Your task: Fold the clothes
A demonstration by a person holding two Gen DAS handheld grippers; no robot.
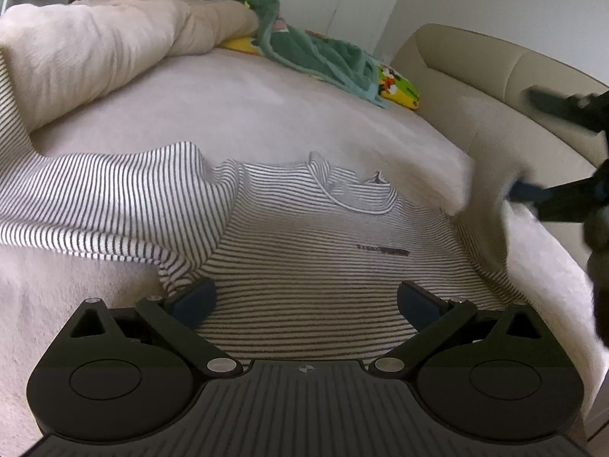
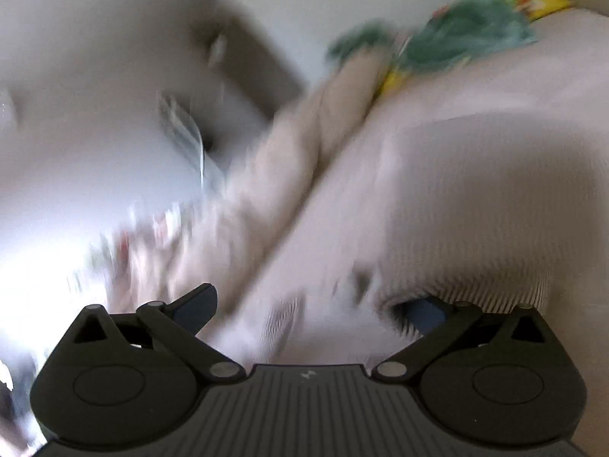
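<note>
Lying flat on bed, striped shirt directly under wide-open left gripper; right gripper spread too, blurred, beside shirt's edge.

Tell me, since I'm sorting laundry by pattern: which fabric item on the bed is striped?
The striped shirt, lying right before the left gripper's open jaws. The green towel and beige blanket behind it are plain.

Shirt lies on blanket, towel behind.
</note>
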